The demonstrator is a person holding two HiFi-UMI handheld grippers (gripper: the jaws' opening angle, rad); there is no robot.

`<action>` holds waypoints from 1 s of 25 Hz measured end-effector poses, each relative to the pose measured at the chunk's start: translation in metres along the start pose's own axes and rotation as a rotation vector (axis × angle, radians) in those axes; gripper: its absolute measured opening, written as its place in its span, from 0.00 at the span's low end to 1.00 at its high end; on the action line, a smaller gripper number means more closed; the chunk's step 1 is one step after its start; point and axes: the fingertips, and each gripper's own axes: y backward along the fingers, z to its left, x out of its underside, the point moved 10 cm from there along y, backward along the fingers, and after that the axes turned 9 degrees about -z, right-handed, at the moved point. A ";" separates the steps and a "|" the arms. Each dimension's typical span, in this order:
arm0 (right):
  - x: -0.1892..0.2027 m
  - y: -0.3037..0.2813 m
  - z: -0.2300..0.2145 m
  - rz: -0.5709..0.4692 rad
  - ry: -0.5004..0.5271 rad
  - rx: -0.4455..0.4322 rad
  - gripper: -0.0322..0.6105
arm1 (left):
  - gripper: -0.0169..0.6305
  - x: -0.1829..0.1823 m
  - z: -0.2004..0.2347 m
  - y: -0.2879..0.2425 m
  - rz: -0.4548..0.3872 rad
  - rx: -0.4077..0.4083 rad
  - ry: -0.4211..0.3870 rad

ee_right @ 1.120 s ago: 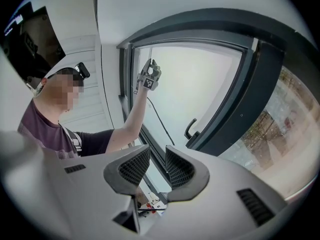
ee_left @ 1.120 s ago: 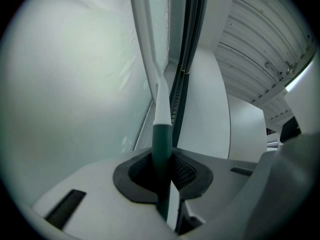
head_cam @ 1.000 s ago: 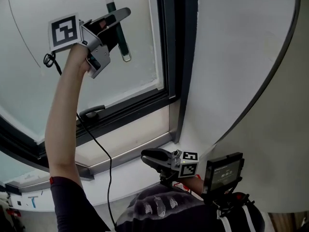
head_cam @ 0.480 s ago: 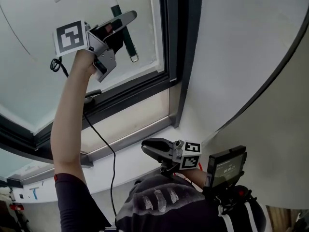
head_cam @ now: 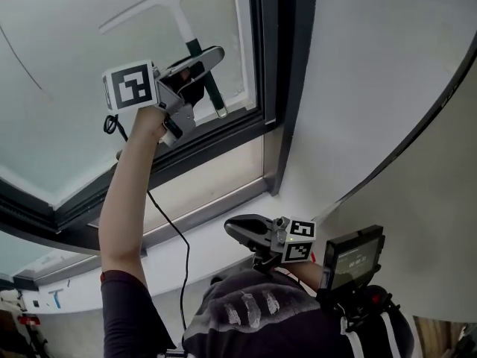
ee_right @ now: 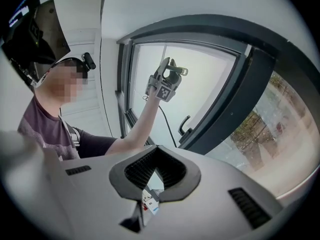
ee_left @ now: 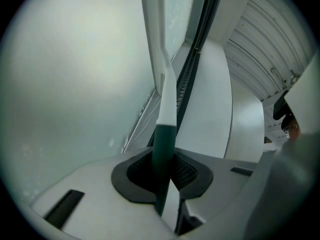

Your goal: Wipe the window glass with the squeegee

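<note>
The squeegee's white blade (head_cam: pixel 160 4) lies against the window glass (head_cam: pixel 67 73), and its green handle (head_cam: pixel 207 69) runs down toward the lower frame. My left gripper (head_cam: pixel 195 71) is raised at arm's length and shut on that handle. In the left gripper view the green handle (ee_left: pixel 163 149) stands between the dark pads (ee_left: pixel 187 171), with the white neck (ee_left: pixel 165 84) rising along the glass (ee_left: pixel 75 84). My right gripper (head_cam: pixel 244 233) hangs low near the person's chest, shut and empty; it (ee_right: pixel 149 196) looks up at the window and the left gripper (ee_right: pixel 167 81).
A dark window frame (head_cam: pixel 277 88) borders the glass on the right and bottom, with a pale sill (head_cam: pixel 201 192) below. A window handle (ee_right: pixel 185 125) sits on the lower frame. A black cable (head_cam: pixel 170 222) hangs from the left gripper. A white wall (head_cam: pixel 373 88) curves off to the right.
The left gripper has carried the squeegee down the glass toward the lower frame, still gripping the handle. The right gripper has barely moved.
</note>
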 end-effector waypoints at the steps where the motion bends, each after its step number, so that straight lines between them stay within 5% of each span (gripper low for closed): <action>1: -0.002 -0.001 -0.001 -0.002 0.001 -0.004 0.06 | 0.12 0.002 0.002 0.001 -0.001 -0.004 0.004; 20: 0.002 0.001 -0.001 -0.006 -0.031 0.007 0.06 | 0.12 0.069 0.024 0.019 0.043 -0.055 0.126; 25: 0.001 -0.002 -0.004 -0.003 -0.030 0.009 0.06 | 0.12 0.092 0.033 0.026 0.065 -0.113 0.213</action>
